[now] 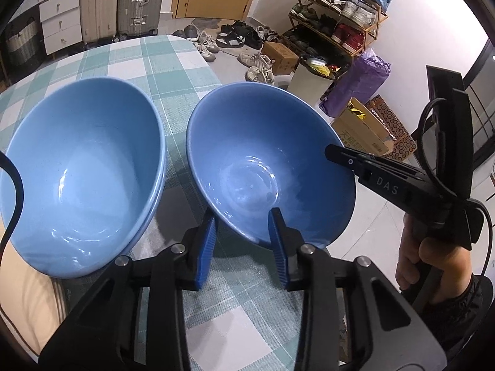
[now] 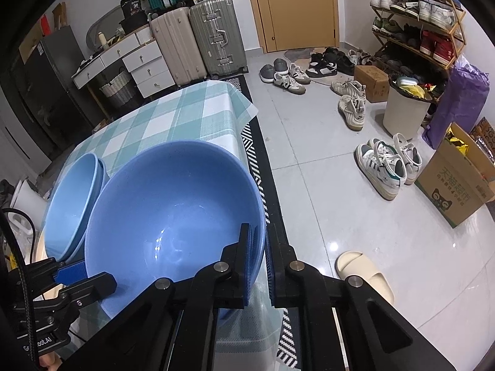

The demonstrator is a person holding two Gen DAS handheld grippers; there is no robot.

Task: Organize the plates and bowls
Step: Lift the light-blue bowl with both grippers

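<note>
My right gripper (image 1: 332,154) carries "DAS" in white letters along its black body. My left gripper (image 2: 71,273) shows a partly hidden label ending "oot.AI". A black box (image 2: 133,3) on the drawers reads "30". The cardboard box (image 2: 454,185) on the floor bears Chinese characters, too small to transcribe reliably.

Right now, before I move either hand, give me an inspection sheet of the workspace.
Surface: checked cloth on the table.
Job's things: bowl; bowl stack beside it.
Clutter: beige item by the stack, unclear what.
Grippers: right gripper shut on the bowl's rim; left gripper straddles its near rim, grip unclear.
Cables: black cable at the stack's left.
Surroundings: shoes, suitcases, boxes on the floor.
</note>
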